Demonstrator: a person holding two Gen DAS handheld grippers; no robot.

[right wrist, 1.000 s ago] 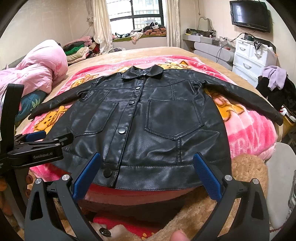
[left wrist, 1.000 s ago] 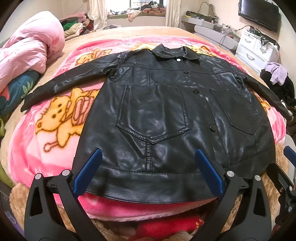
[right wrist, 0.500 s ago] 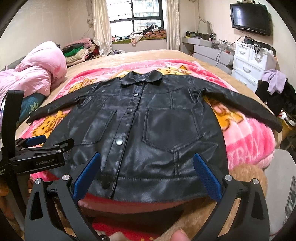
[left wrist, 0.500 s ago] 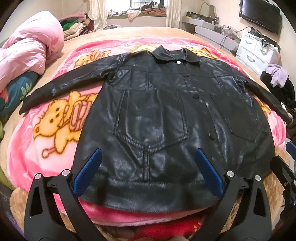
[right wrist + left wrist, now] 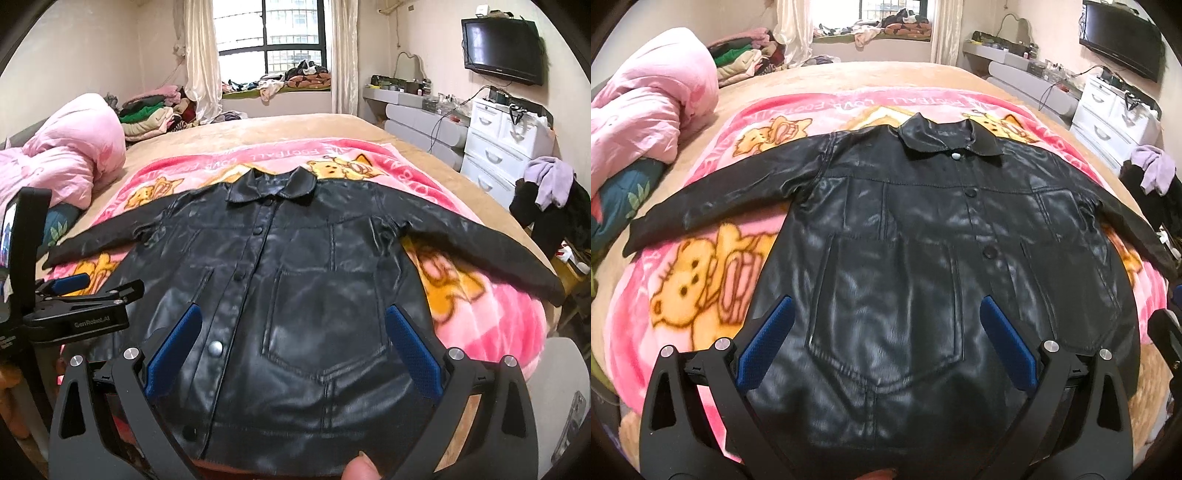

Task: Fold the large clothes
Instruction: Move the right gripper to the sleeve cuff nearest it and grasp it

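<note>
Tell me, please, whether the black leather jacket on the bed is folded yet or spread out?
Spread out. The jacket lies flat, front up on the pink blanket, both sleeves stretched sideways, nothing folded over.

Jacket point(image 5: 923, 277) lies on blanket point(image 5: 683, 295), quilt point(image 5: 646, 122) to its left

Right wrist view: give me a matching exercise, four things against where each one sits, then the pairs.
Things:
1. black leather jacket
2. pink duvet
3. television
4. lilac garment

Places:
A. mounted on the wall, upper right
B. bunched at the left side of the bed
C. spread flat on the pink cartoon blanket
D. on a dark pile right of the bed

Pairs: 1-C, 2-B, 3-A, 4-D
</note>
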